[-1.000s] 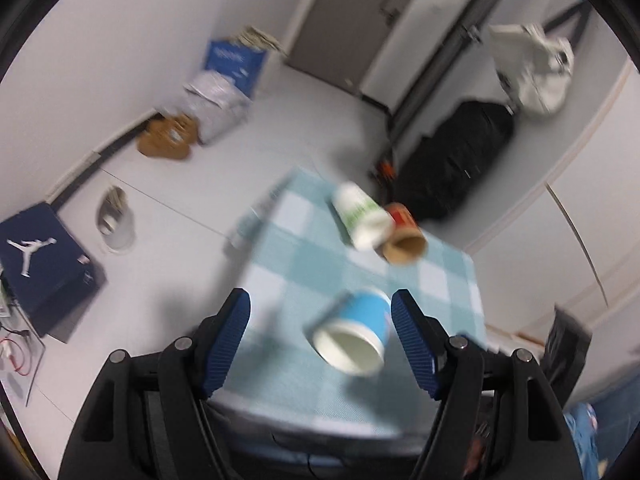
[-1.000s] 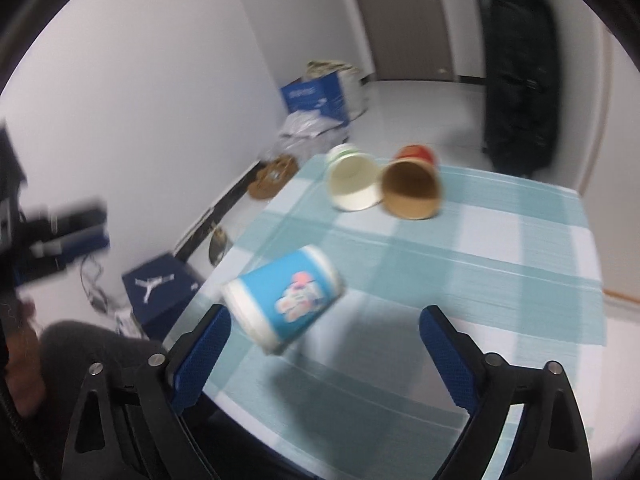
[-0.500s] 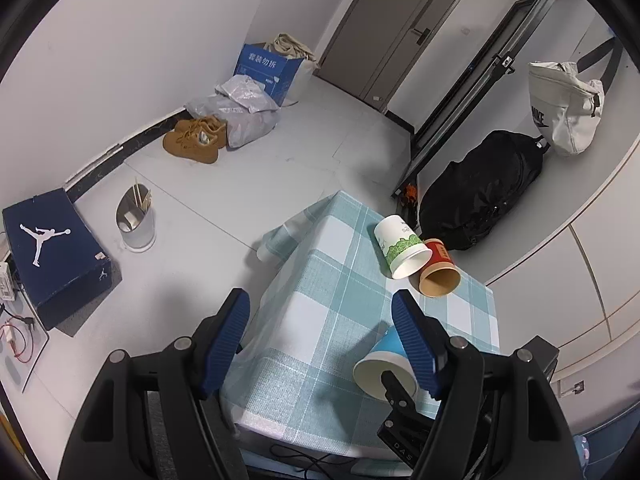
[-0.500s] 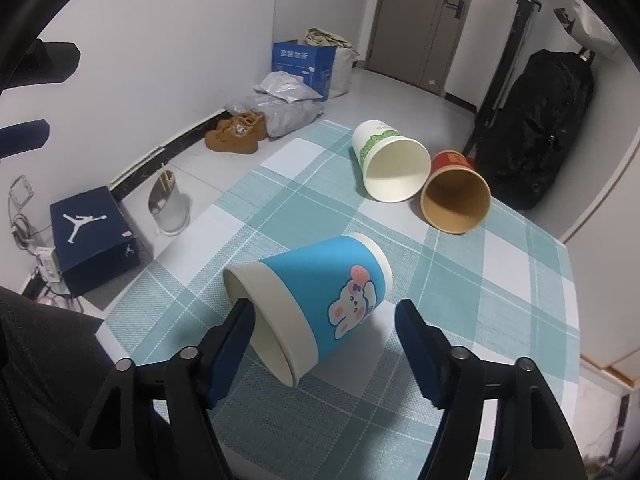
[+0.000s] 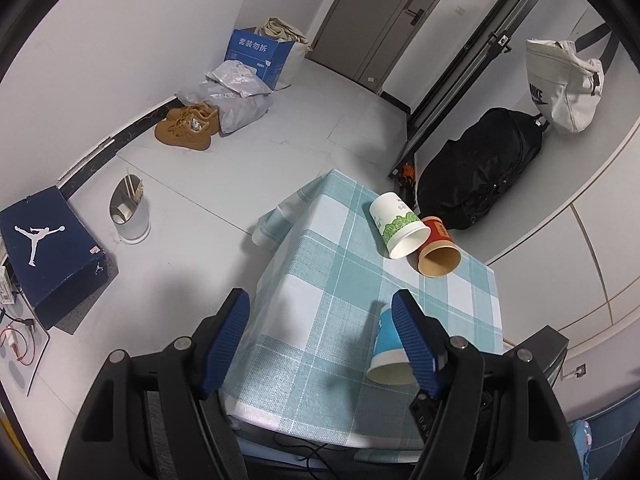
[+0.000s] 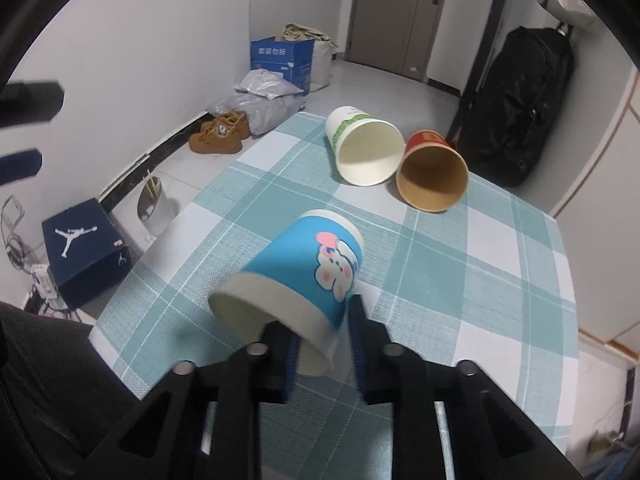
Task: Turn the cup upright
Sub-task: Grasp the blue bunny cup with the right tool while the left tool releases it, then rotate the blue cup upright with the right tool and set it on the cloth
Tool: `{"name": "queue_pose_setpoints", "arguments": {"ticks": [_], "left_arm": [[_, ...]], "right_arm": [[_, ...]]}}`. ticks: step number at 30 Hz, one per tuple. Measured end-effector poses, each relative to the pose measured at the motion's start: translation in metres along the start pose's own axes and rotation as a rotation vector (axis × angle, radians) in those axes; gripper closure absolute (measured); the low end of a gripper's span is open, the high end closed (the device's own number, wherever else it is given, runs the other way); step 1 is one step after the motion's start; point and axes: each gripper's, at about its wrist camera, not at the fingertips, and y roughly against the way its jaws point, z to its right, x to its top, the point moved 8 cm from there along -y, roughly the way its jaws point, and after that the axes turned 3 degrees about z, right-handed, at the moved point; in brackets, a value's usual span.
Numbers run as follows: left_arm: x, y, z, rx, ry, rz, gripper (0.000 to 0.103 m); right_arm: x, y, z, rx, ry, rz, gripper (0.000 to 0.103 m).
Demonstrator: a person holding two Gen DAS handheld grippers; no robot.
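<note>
A blue paper cup with a rabbit print (image 6: 304, 276) lies on its side on the teal checked tablecloth (image 6: 480, 288), mouth toward me. My right gripper (image 6: 322, 354) is shut on the cup's rim at its lower right edge, one finger inside the mouth and one outside. In the left wrist view the blue cup (image 5: 386, 350) shows partly behind the right finger. My left gripper (image 5: 320, 344) is open and empty, above the table's left front part.
A white cup with green print (image 6: 362, 146) and a red-brown cup (image 6: 434, 172) lie on their sides at the table's far end. On the floor to the left are a navy shoebox (image 5: 48, 244), a small bin (image 5: 130, 212), shoes and bags. A black backpack (image 5: 484, 168) is beyond the table.
My right gripper closed from wide open onto the blue cup's rim, and the cup turned its mouth toward me. The left gripper drew back and up, staying open.
</note>
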Motion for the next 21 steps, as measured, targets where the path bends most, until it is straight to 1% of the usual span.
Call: {"name": "queue_pose_setpoints", "arguments": {"ticks": [1, 3, 6, 10, 14, 21], "left_arm": [[0.0, 0.0, 0.001, -0.001, -0.004, 0.0, 0.034], [-0.002, 0.0, 0.004, 0.004, -0.025, -0.003, 0.033], [-0.004, -0.002, 0.009, 0.007, -0.05, -0.01, 0.033], [-0.007, -0.003, 0.012, 0.007, -0.071, -0.019, 0.033], [-0.01, -0.005, 0.016, 0.0, -0.085, -0.033, 0.033], [-0.013, -0.007, 0.024, -0.014, -0.096, -0.051, 0.033]], "right_arm": [[0.0, 0.0, 0.002, 0.005, -0.012, -0.002, 0.092], [0.0, 0.001, 0.008, 0.015, -0.048, -0.006, 0.095], [0.001, 0.007, 0.019, 0.041, -0.107, -0.009, 0.097], [0.004, 0.015, 0.035, 0.082, -0.176, -0.021, 0.098], [0.005, 0.025, 0.052, 0.138, -0.238, -0.057, 0.1], [0.005, 0.037, 0.077, 0.234, -0.331, -0.17, 0.1]]}}
